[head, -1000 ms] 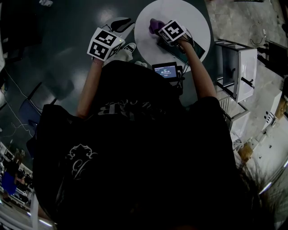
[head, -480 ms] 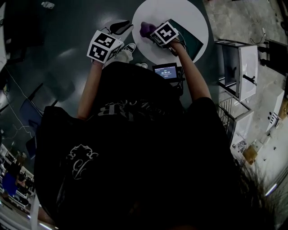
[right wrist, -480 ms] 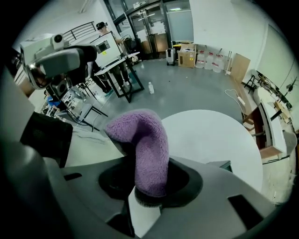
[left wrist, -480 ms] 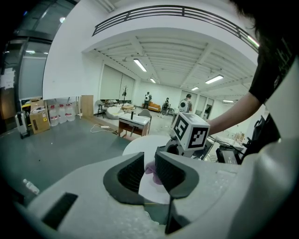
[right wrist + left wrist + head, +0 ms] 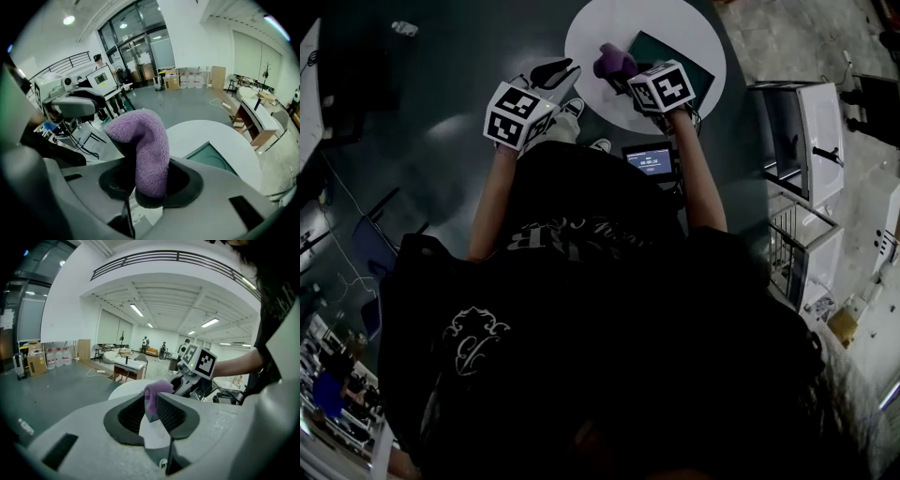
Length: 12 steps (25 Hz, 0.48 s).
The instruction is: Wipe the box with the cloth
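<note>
**Box left bare as the cloth comes away**

Box first: the flat green thing lies on the far side of the round white bench, and more of its top shows now than a second ago. Then the right tongs hung over it; since then they have swung out toward the bench's left side and drawn back toward the person. They are clenched on the purple cloth, which stands up out of the jaws in a soft hump. From the right gripper view the cloth looks clear of the box, which sits beyond it and to its right, apart from it.

The left tongs hover off the bench's near left edge, jaws slightly parted with nothing gripped between them; the distant cloth only shows through the gap.

My reading is that a wiping pass has just ended or paused. The cloth would need to go back down onto the box's top for the wiping to carry on.
</note>
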### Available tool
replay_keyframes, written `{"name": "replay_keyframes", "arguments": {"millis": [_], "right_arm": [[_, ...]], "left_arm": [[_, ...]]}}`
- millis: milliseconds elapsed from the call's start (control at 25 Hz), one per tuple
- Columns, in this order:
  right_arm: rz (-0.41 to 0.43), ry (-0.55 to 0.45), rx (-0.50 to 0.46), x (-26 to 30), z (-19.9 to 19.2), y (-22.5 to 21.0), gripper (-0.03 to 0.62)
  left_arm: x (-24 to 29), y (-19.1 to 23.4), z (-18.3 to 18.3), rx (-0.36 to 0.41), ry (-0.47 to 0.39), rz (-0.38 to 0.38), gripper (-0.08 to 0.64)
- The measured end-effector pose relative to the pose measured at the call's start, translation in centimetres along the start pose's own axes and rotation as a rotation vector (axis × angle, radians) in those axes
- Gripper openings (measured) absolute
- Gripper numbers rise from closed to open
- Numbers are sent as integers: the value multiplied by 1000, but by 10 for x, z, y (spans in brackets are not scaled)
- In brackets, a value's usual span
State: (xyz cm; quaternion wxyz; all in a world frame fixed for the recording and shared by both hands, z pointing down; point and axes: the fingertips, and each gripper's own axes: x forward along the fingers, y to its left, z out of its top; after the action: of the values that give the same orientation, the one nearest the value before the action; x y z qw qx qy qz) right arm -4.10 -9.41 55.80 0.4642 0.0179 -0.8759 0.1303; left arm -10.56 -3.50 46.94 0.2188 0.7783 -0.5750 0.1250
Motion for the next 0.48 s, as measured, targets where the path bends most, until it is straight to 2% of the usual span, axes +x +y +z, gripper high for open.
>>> {"name": "replay_keyframes", "arguments": {"millis": [120,480], "right_arm": [[-6,-57,28,-22,-16,14,115],[-80,-207,130,-73,-59,29,115]], "left_arm": [[-1,-27,1,4,-15,-23,84],[1,-95,-6,71,14,-93,84]]}}
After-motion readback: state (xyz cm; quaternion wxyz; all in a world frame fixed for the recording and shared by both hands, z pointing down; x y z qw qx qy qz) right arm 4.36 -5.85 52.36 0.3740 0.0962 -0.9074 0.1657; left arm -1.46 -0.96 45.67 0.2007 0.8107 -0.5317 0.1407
